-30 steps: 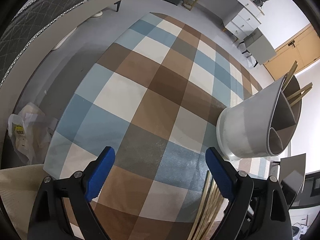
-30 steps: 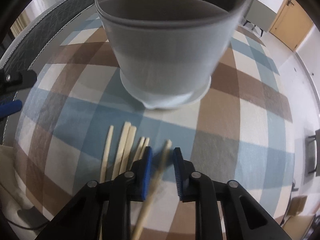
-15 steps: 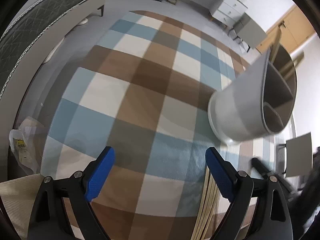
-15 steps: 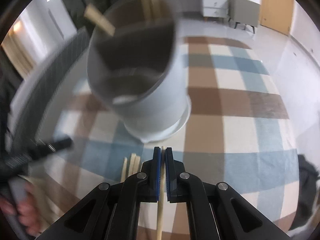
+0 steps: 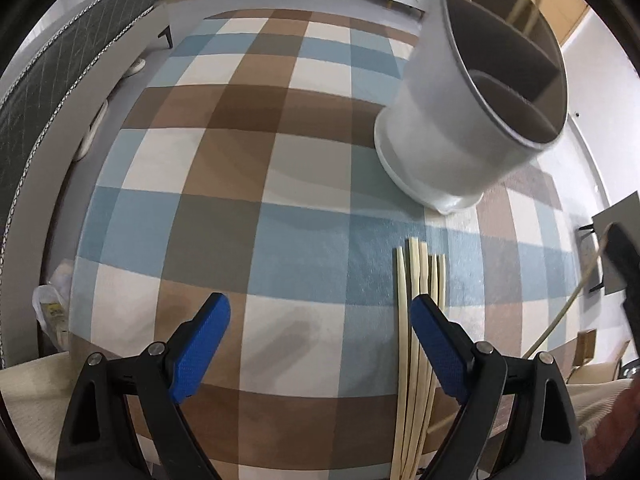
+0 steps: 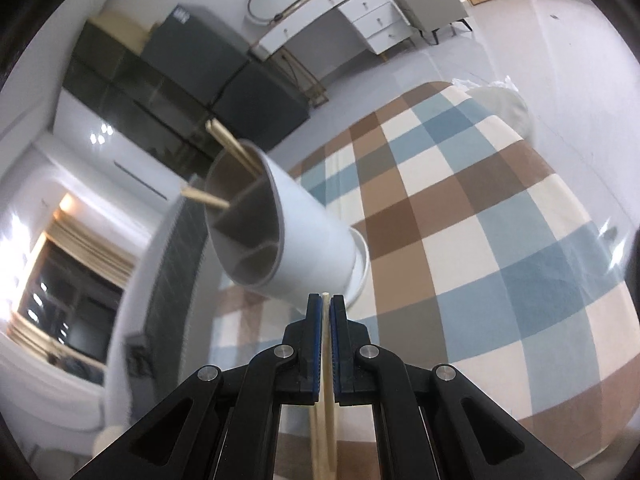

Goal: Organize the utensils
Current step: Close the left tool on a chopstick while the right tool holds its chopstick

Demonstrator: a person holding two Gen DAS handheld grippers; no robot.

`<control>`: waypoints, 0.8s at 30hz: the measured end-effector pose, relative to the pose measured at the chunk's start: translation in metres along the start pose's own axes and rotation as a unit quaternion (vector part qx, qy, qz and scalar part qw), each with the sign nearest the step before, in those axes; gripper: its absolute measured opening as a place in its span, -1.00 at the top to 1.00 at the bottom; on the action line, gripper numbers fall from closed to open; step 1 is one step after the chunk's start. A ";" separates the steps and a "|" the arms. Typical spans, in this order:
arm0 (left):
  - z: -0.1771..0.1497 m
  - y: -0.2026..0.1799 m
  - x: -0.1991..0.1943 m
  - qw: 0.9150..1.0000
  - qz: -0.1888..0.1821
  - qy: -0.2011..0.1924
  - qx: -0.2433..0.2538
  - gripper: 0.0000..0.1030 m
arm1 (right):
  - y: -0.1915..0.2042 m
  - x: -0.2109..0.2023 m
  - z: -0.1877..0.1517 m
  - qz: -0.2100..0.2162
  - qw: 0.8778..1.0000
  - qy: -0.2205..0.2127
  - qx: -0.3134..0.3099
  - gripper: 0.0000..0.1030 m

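Chopstick (image 6: 327,356) pinched between pressed-together right gripper (image 6: 326,312) pads, aimed toward divided holder (image 6: 288,236) for dropping in. Left gripper (image 5: 320,344) spread wide, empty, above remaining chopsticks (image 5: 420,320) on checked cloth (image 5: 240,160).

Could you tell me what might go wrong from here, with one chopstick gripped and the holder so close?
1. The right gripper pinches the chopstick near its tip, so the long free end could swing and slip.
2. The holder is divided and already holds chopsticks; the new one could catch the rim.
3. The open left gripper hovers beside the loose chopsticks and could scatter them.
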State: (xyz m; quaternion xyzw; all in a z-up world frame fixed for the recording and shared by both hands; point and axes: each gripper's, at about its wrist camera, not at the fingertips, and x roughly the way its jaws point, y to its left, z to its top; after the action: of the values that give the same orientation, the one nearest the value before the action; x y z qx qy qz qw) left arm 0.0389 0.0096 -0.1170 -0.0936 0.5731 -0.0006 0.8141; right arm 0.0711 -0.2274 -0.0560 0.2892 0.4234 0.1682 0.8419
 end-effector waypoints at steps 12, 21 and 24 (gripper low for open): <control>-0.009 -0.015 0.017 0.999 0.039 0.013 0.014 -0.72 | -0.011 -0.018 0.000 -0.004 1.000 -0.004 0.010 0.94; -0.009 -0.029 0.030 0.996 0.076 0.017 0.046 -0.73 | -0.008 -0.020 0.001 -0.001 1.000 -0.008 0.000 0.94; -0.007 -0.034 0.034 0.995 0.083 0.021 0.059 -0.72 | -0.007 -0.020 0.001 -0.001 1.000 -0.007 -0.002 0.94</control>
State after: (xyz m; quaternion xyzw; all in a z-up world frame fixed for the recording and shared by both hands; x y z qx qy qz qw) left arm 0.0478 -0.0288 -0.1461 0.0024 0.5951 0.0314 0.8030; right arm 0.0606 -0.2437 -0.0478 0.2888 0.4171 0.1662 0.8456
